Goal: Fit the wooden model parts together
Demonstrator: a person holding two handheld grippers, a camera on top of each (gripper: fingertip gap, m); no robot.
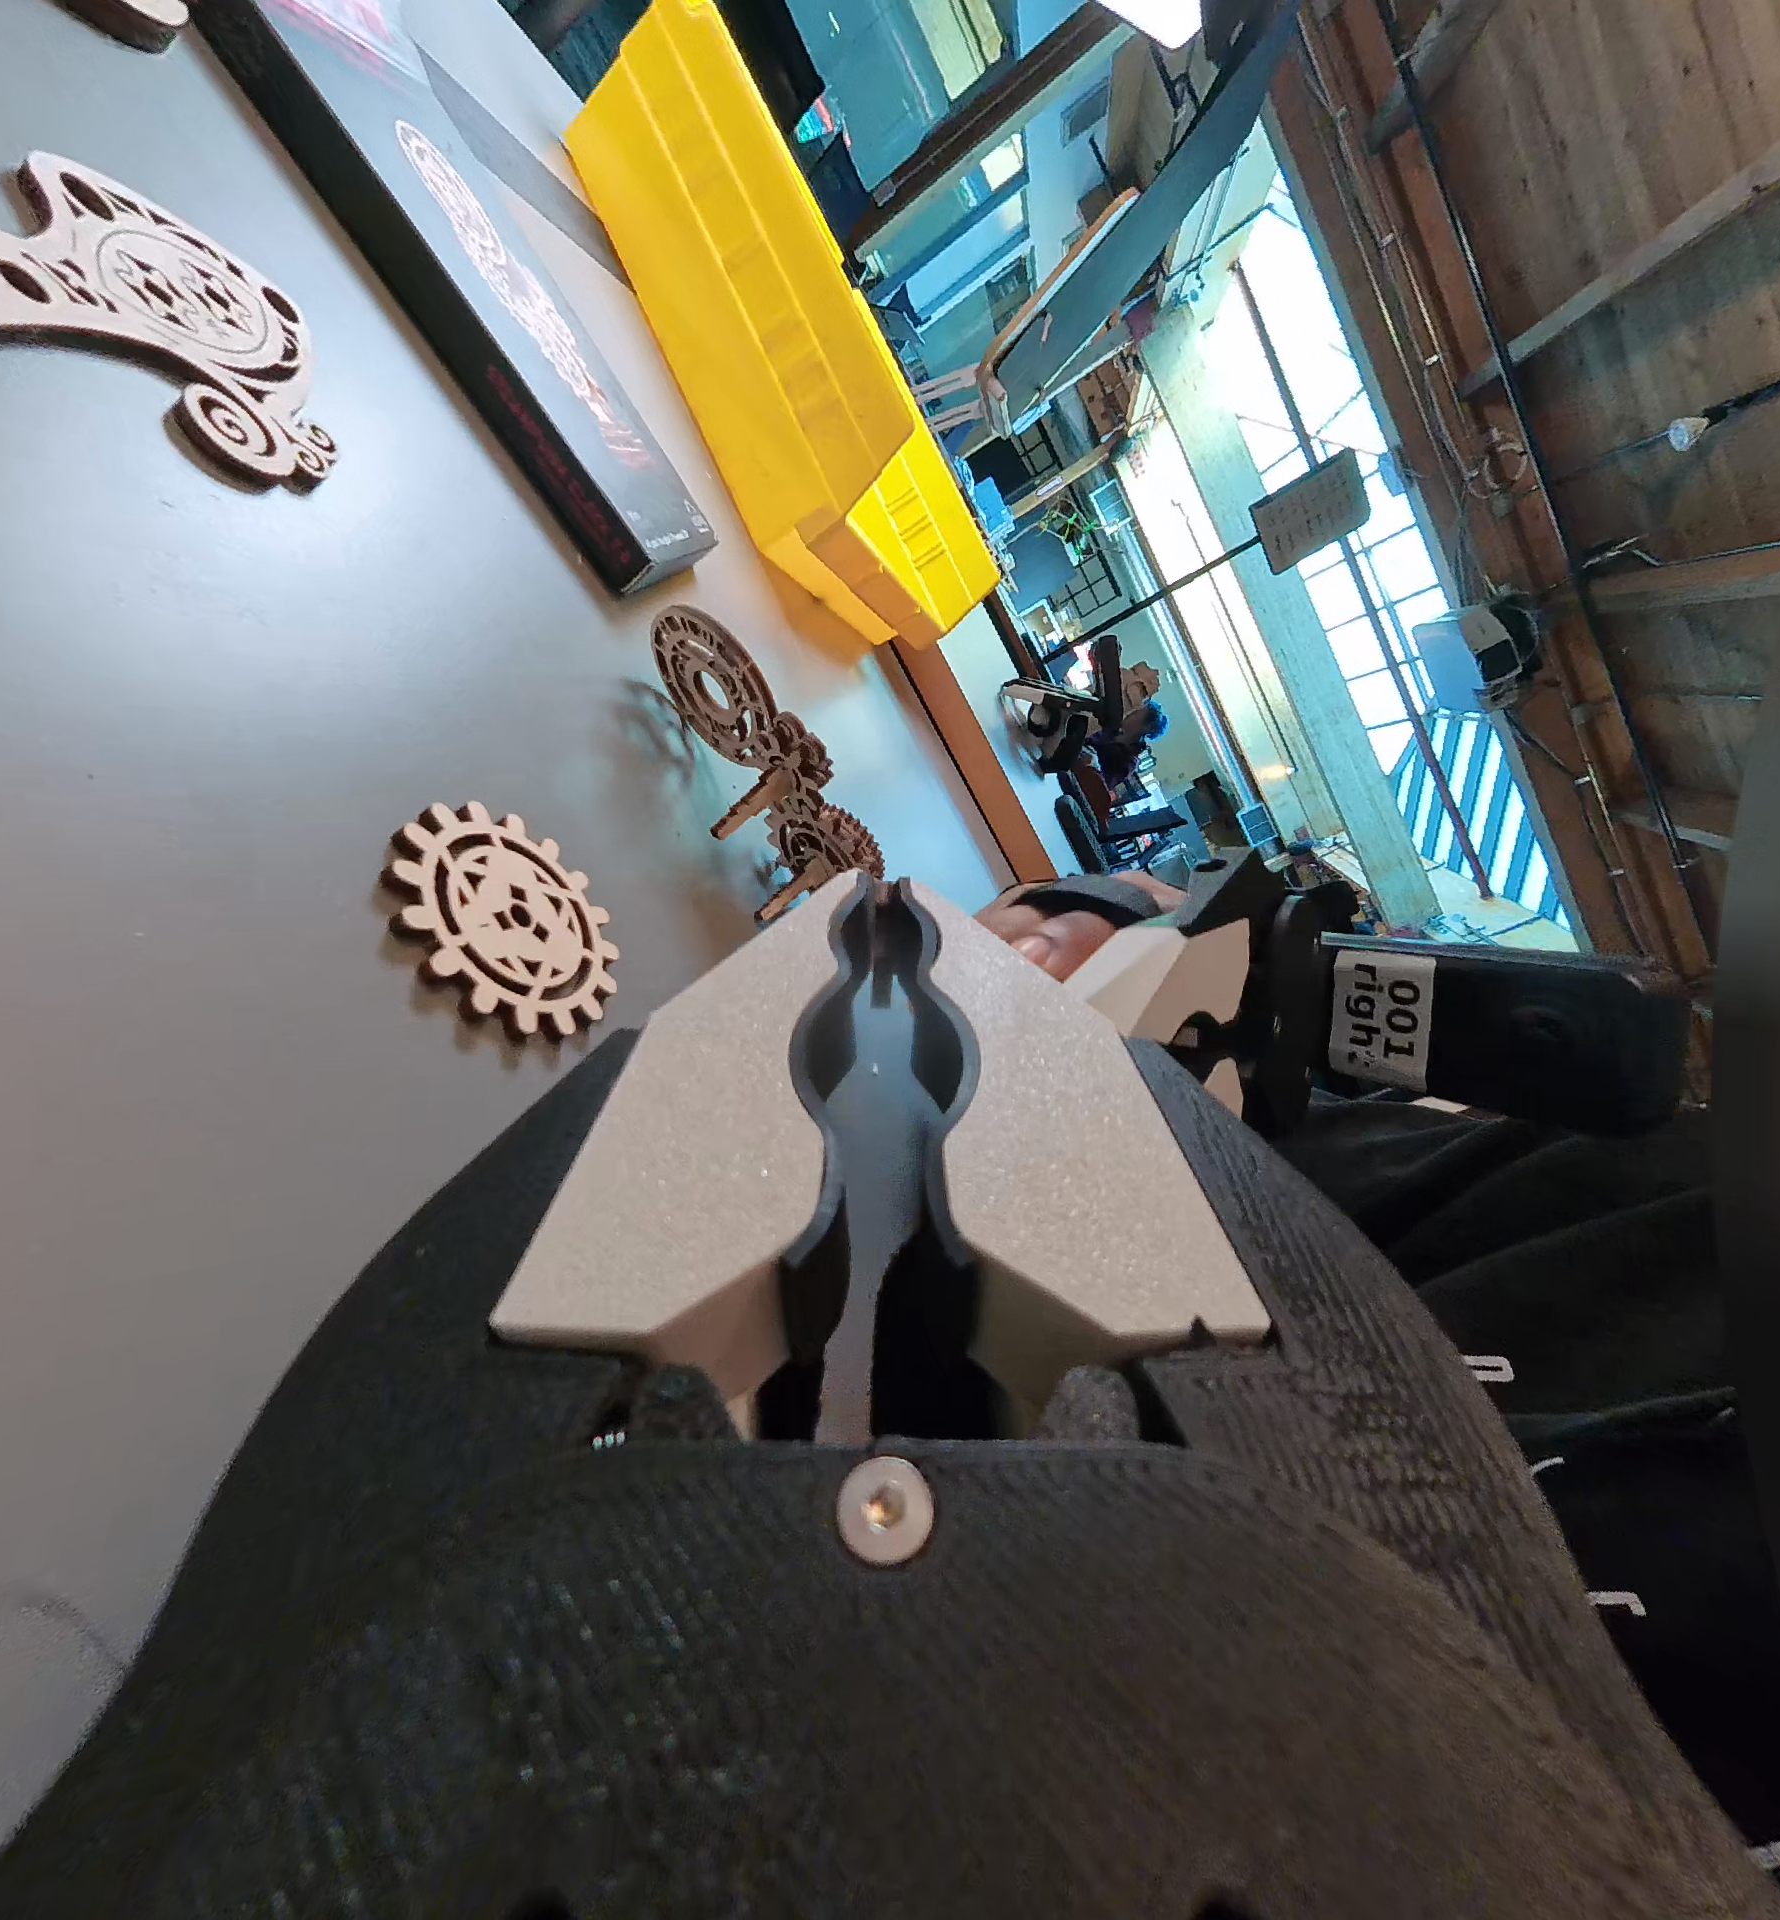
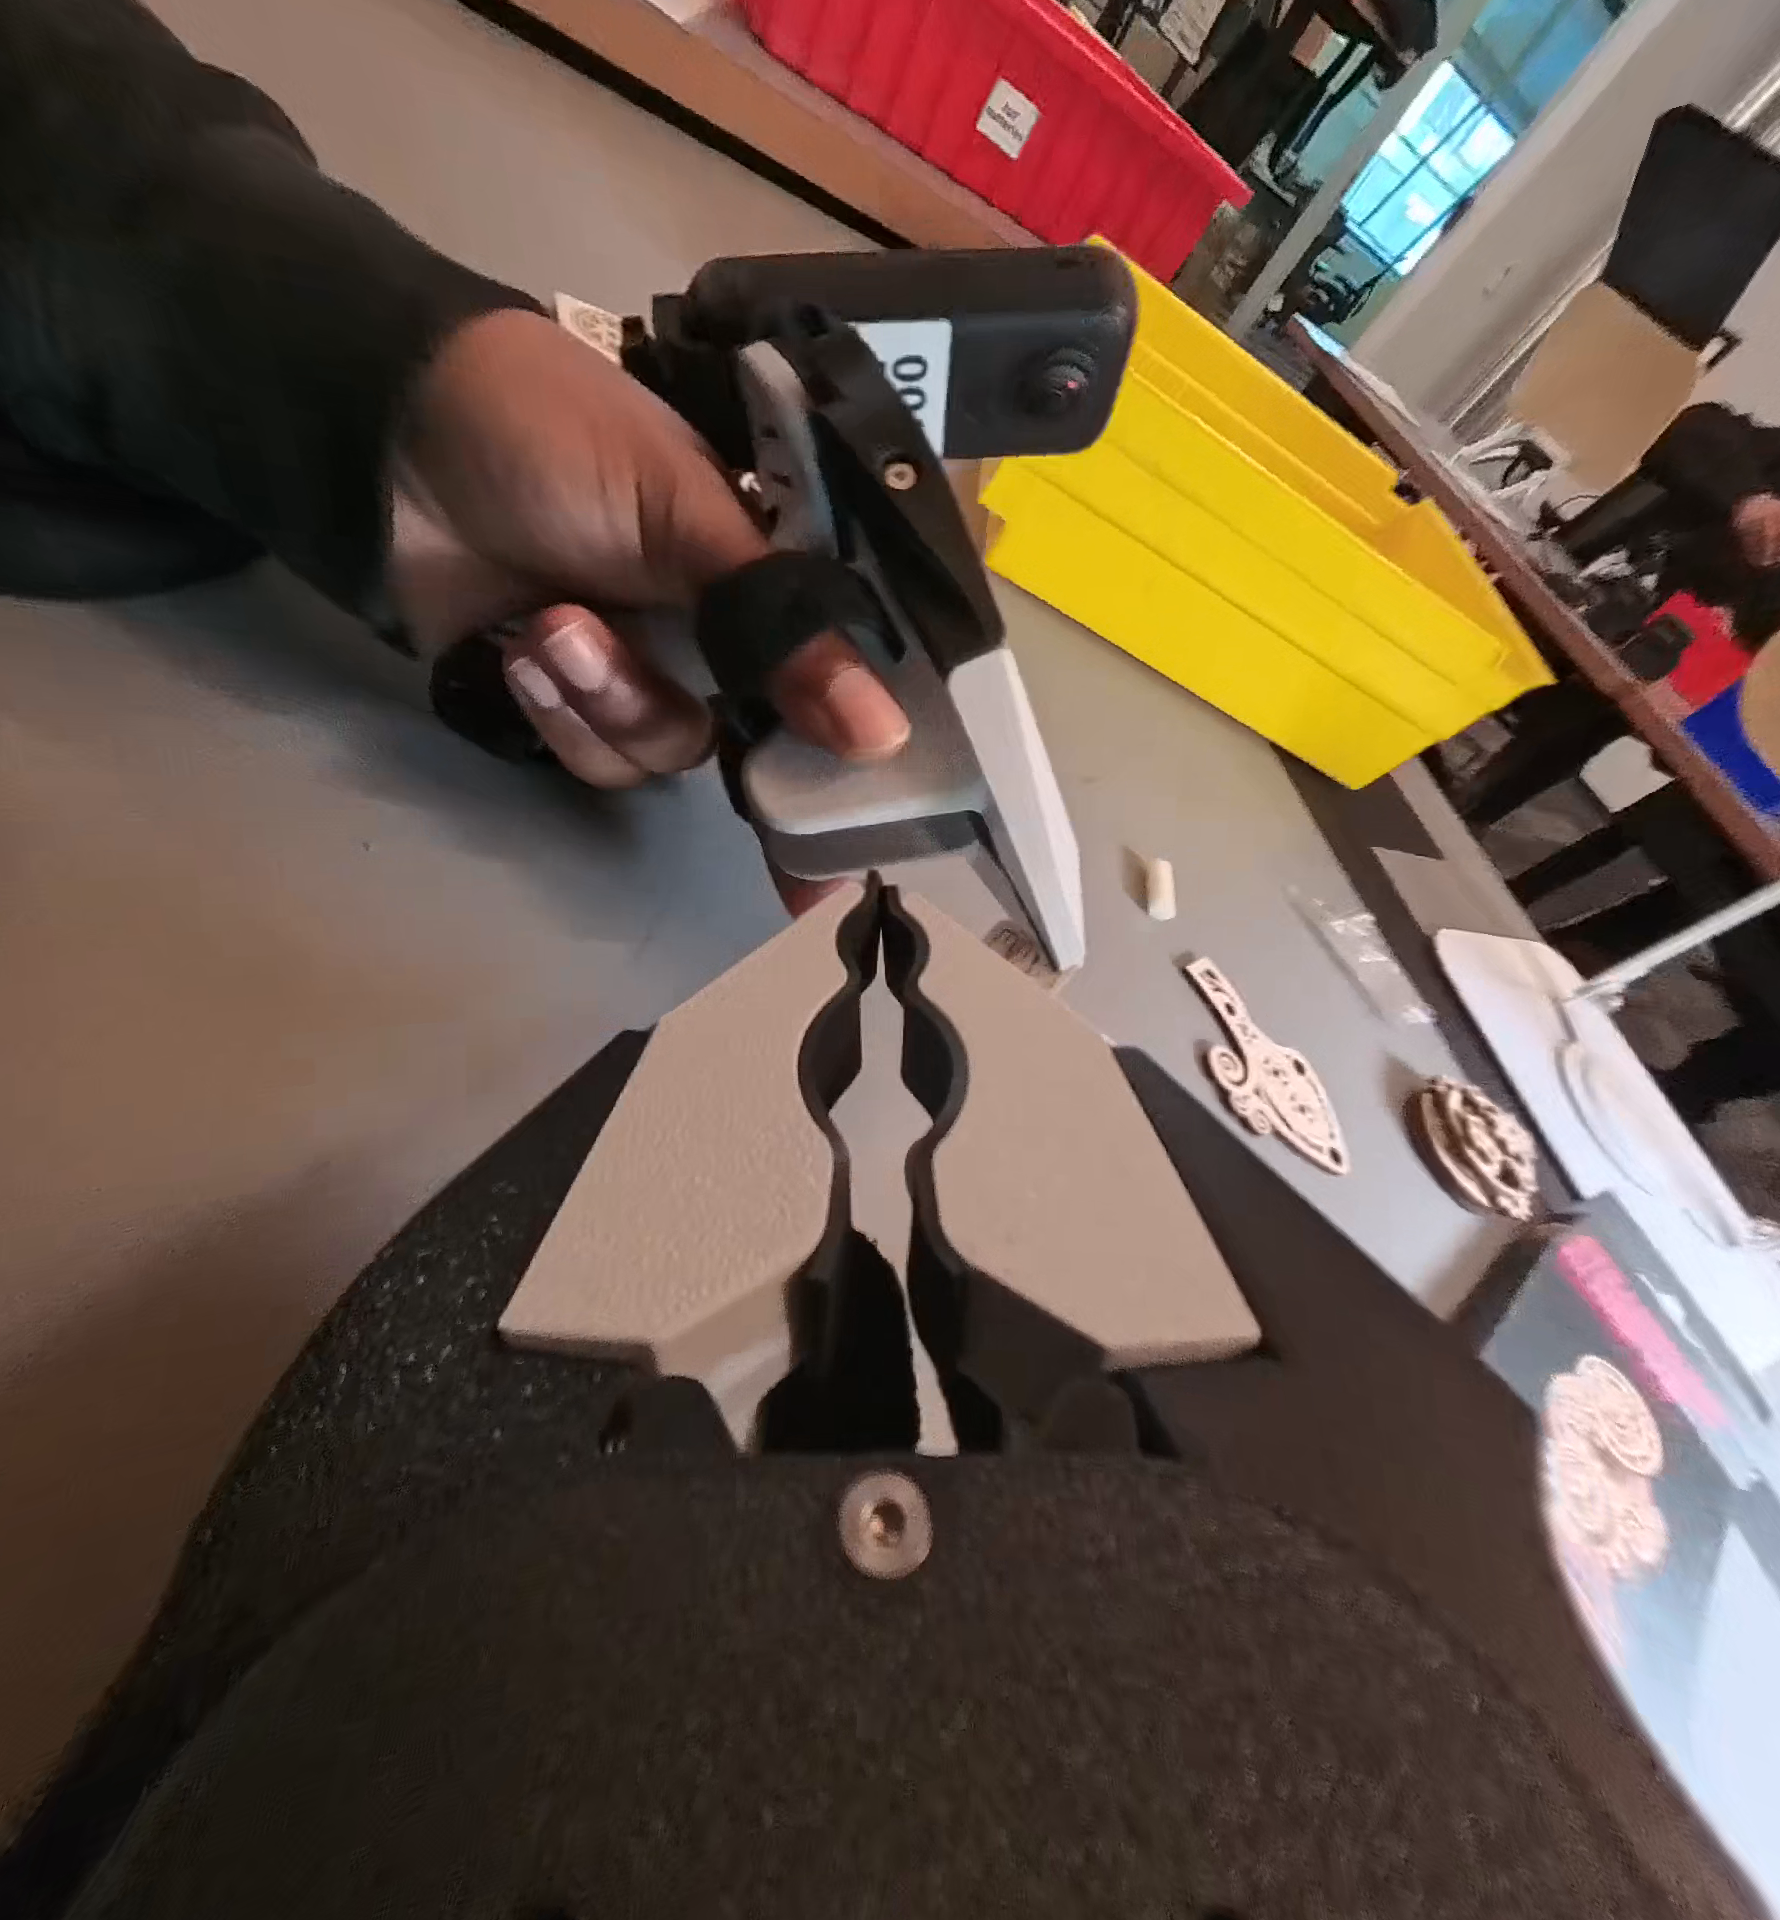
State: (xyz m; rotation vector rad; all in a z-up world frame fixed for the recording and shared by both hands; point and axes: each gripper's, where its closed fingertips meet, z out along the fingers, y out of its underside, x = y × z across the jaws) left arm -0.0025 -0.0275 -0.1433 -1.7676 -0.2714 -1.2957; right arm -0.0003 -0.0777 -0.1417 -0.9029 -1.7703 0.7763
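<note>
In the left wrist view my left gripper (image 1: 886, 891) is shut, with only a narrow slit between the tips and nothing clearly in it. It points at a small upright wooden gear assembly (image 1: 766, 769) just beyond the tips. A flat wooden gear (image 1: 499, 920) lies to its left and an ornate scrolled piece (image 1: 138, 301) farther off. In the right wrist view my right gripper (image 2: 875, 902) is shut and empty, held above the table. The hand-held left gripper (image 2: 1060, 951) points down at the table just ahead of it.
Yellow bins (image 1: 782, 343) and a black box (image 1: 450, 281) stand at the table's far side. In the right wrist view a small pale peg (image 2: 1151, 883), a scrolled wooden piece (image 2: 1270, 1081), a round wooden piece (image 2: 1478, 1153) and the black box (image 2: 1644, 1455) lie to the right. A red bin (image 2: 990, 104) stands behind. There is about 4 cm between the tips of the two grippers.
</note>
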